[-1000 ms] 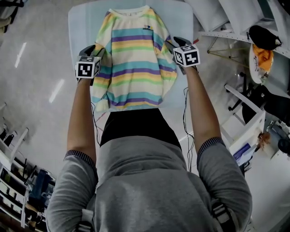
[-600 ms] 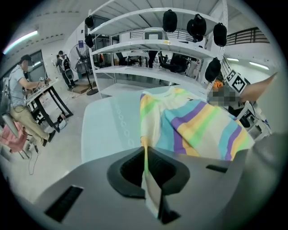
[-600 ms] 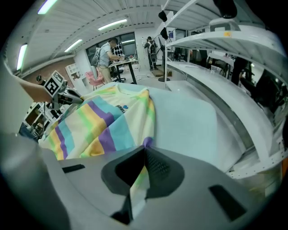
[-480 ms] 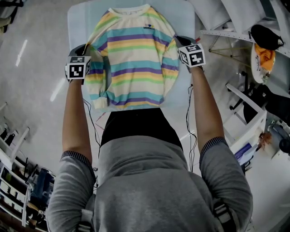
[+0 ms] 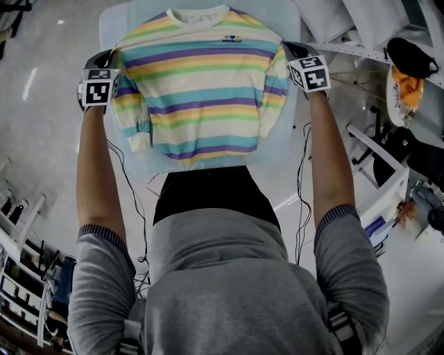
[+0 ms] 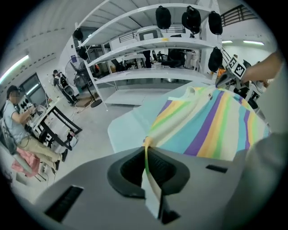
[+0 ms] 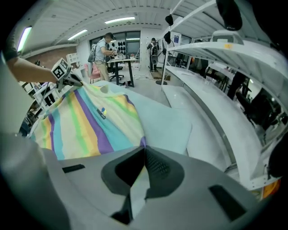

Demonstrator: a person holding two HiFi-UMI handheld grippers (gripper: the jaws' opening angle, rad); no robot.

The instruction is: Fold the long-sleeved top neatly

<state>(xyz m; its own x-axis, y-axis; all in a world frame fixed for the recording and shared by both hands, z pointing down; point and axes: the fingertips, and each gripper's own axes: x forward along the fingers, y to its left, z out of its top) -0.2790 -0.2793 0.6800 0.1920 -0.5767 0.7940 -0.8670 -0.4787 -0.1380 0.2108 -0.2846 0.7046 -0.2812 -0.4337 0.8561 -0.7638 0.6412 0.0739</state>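
Open grey floor [image 5: 48, 104] lies left of the pale blue surface [image 5: 281, 149]; white metal shelving [image 5: 361, 54] stands close beside its right edge.

The top [image 5: 205, 90] has stripes of yellow, turquoise, purple, green and cream. Under the top, the table [image 5: 286, 21] is pale blue.

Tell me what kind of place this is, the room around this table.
Probably a workshop or lab rather than a home: long white shelves with black bags hanging from them, people working at desks in the background, and a bare shiny floor around the table holding the striped top.
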